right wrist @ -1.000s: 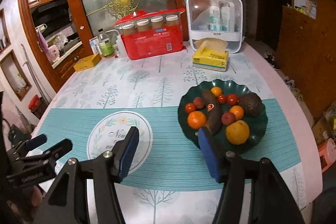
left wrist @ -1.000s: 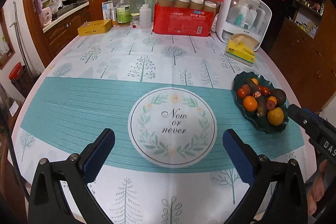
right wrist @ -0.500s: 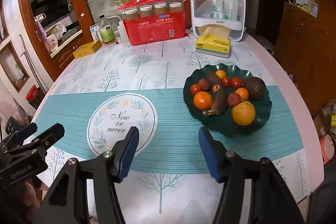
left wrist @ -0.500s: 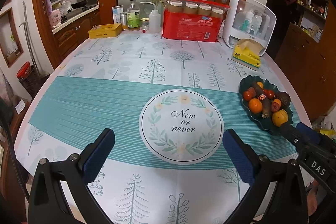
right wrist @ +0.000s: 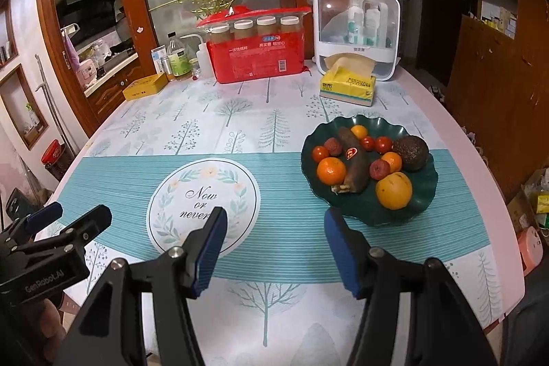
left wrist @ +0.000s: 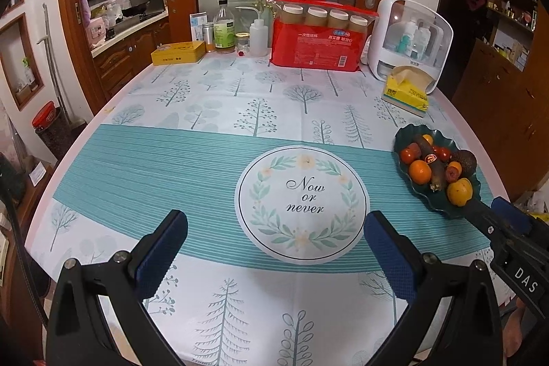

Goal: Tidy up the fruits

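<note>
Over the last second both grippers have drawn back toward the table's near edge; the left gripper (left wrist: 274, 249) and right gripper (right wrist: 274, 242) gape wide, empty. All fruit sits in the green plate (right wrist: 422, 204), ahead-right of the right gripper, fitting organizing done or pending

We note both grippers have drawn back from the table. The black left gripper with blue pads (left wrist: 274, 228) now sees the dark green scalloped fruit plate (left wrist: 405, 132) farther off. The matching right gripper (right wrist: 272, 232) likewise sits farther from that plate (right wrist: 425, 198).
</note>
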